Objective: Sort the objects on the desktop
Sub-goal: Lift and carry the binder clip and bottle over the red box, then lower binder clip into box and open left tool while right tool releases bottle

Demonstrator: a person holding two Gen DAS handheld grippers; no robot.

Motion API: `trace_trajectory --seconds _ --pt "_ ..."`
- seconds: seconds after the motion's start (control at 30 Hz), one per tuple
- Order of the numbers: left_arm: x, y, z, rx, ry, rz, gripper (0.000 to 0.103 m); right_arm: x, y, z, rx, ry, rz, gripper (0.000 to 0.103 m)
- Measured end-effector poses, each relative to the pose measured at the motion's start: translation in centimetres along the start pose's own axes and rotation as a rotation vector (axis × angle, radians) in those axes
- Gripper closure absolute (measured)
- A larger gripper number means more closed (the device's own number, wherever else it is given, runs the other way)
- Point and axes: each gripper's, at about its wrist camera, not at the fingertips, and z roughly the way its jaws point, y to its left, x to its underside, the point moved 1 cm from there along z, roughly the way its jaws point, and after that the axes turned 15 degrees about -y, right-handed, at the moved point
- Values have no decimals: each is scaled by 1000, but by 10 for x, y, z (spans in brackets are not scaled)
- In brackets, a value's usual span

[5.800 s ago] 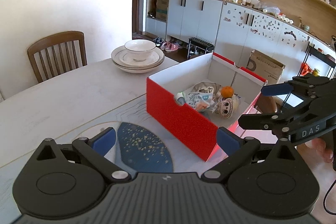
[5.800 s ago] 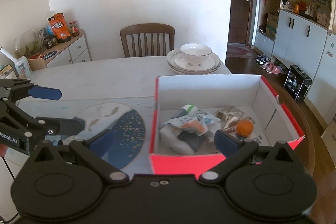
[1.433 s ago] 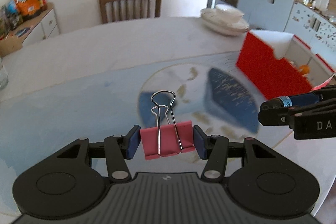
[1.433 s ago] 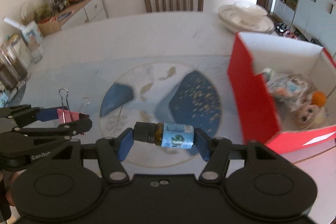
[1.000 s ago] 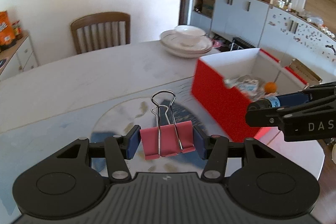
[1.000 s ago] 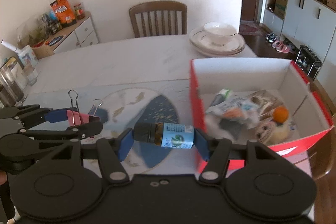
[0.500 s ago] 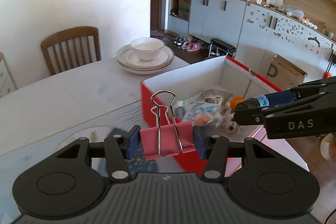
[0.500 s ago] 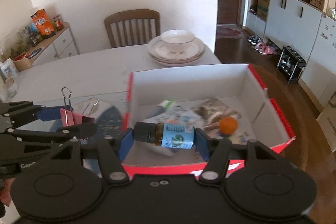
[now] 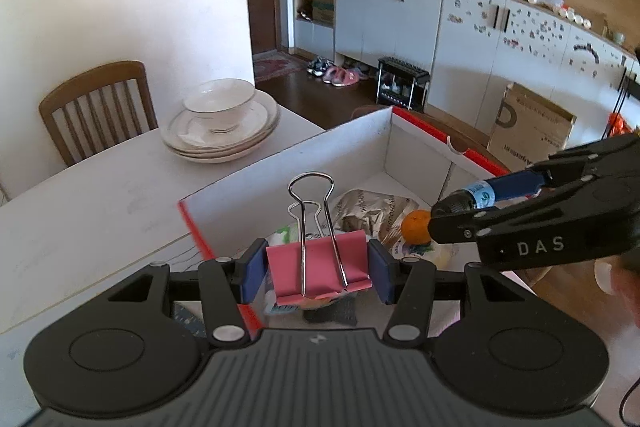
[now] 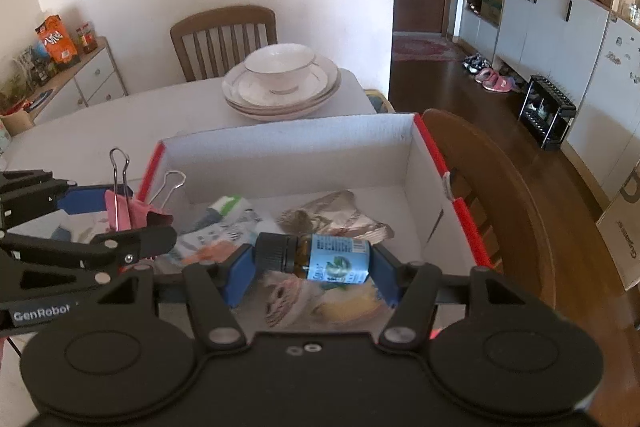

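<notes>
- While both grippers hung over a red box (image 9: 288,163) with white inner walls, each carried one small item above its open top.
- Left gripper (image 9: 318,269): its blue pads were clamped on the sides of a pink binder clip (image 9: 318,267), held upright with its two silver wire handles rising above the pads.
- Right gripper (image 10: 314,261): its jaws were closed end to end on a small amber bottle (image 10: 316,257) lying sideways, black screw cap toward the left pad, a blue and white label wrapped round the glass.
- Seen from the right wrist, the binder clip sat over the box's left wall, while the bottle hung above the middle of the box.
- Inside the box lay a crinkled silver foil packet (image 10: 332,217), a small orange fruit (image 9: 416,226), a white and green wrapped item (image 10: 226,209) and a printed sachet; much of the floor was hidden behind the grippers.
- Beyond the box, on the pale table (image 9: 80,211), stood a white bowl (image 10: 280,67) on a stack of plates (image 10: 280,99).
- A wooden slatted chair (image 10: 224,39) stood behind the table against the white wall.
- A second wooden chair back curved just beside the box's right wall.
- Grey cabinets, a dark door and shoes on the floor filled the background.
</notes>
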Motion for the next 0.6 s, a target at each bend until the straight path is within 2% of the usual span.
trace_trajectory --seconds 0.27,0.4,0.6 --pt "-1 -6 43 8 66 2 51 -6 -20 40 -15 34 -13 41" --pt "2 0 62 12 111 -25 51 -9 -23 63 -24 61 -30 41" --pt "5 0 81 8 150 1 51 -8 -19 87 -37 94 -88 41"
